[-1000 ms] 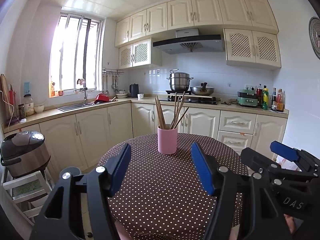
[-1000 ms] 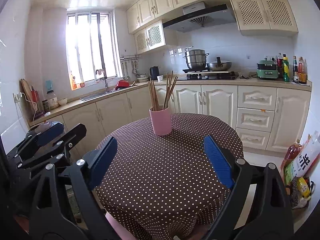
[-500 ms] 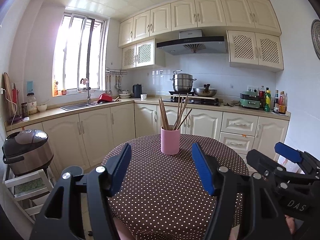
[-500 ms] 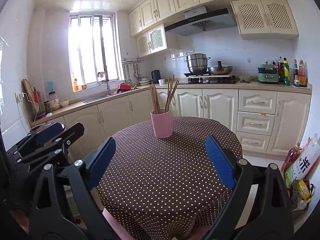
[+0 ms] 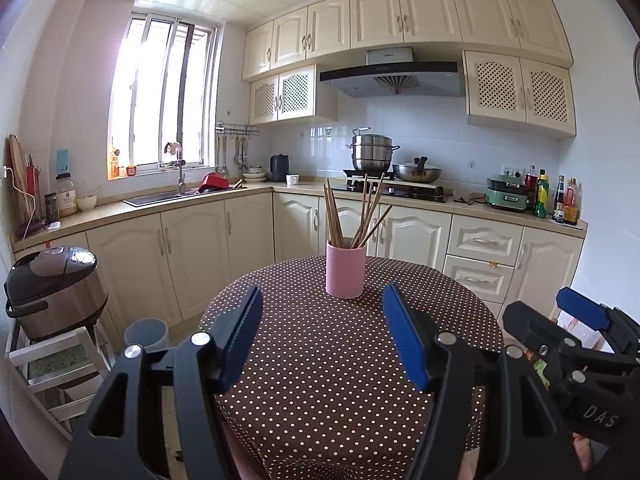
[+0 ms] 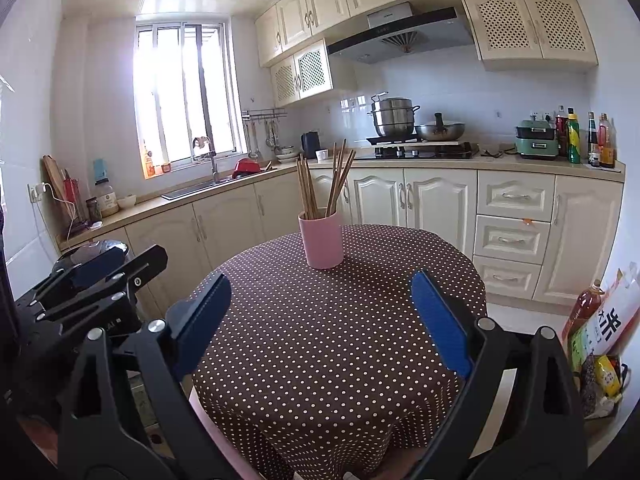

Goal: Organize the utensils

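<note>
Overhead, round polka-dot table [image 5: 340, 360] – pink cup [image 5: 345, 270] upright, kitchen behind; both jaws apart, empty.

Chopsticks [image 5: 352, 216] stand in a cup [image 5: 345, 269] on the table [image 5: 340, 360] (counter [image 5: 460, 205] behind, rice cooker [image 5: 52, 292] left).
</note>
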Tool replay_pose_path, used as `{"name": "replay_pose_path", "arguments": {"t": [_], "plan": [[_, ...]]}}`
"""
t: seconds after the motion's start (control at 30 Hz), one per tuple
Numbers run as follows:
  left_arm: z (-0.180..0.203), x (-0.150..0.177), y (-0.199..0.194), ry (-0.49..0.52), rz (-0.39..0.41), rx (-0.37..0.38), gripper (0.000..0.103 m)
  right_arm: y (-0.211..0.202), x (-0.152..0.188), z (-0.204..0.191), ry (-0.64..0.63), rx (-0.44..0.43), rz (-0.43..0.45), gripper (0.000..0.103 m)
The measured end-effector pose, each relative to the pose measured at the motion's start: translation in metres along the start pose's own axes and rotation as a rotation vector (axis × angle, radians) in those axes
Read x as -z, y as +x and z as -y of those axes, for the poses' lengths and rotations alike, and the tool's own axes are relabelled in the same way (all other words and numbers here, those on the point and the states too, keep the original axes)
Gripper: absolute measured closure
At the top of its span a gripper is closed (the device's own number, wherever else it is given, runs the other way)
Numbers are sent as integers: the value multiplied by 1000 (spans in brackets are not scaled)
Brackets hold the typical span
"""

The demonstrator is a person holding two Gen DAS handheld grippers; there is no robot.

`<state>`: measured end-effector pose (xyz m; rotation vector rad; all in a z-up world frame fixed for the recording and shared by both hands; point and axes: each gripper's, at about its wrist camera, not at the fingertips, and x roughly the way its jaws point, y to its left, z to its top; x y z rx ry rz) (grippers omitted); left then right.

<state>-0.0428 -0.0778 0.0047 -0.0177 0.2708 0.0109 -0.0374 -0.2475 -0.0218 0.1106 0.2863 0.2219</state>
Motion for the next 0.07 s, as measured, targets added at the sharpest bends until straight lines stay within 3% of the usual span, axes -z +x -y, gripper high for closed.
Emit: {"name": "replay_pose_path", "arguments": {"t": [0.07], "plan": [[1,-1,1,2,0,0,41,2,-1,0,-1,4,-3,13]]}}
